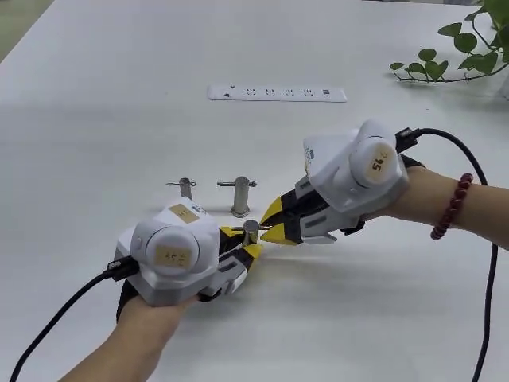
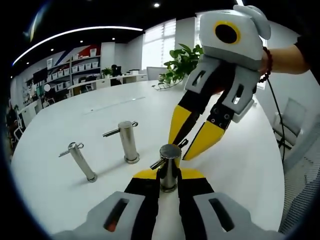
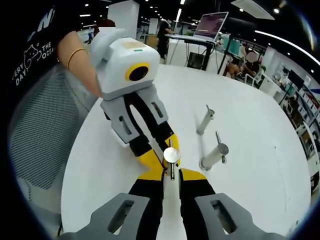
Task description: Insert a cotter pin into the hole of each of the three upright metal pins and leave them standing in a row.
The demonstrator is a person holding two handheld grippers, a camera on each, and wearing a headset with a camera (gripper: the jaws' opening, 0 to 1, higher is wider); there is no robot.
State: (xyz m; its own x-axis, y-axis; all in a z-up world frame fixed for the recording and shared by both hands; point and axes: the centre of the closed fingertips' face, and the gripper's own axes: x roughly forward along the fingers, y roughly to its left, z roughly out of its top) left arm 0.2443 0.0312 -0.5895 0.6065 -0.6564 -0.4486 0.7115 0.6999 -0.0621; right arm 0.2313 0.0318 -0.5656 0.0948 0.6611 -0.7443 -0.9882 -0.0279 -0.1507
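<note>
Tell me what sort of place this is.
Likely an open-plan office or lab: a big white table with a power strip, stocked shelves along the wall, a laptop behind, and a plant.

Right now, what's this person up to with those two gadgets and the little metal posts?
A person is fitting cotter pins into metal pins on a white table, with a gripper in each hand. The left gripper grips the near pin upright. The right gripper appears to pinch a cotter pin at its hole, with one end sticking out the far side. The middle pin and far pin stand behind, each with one through it.
</note>
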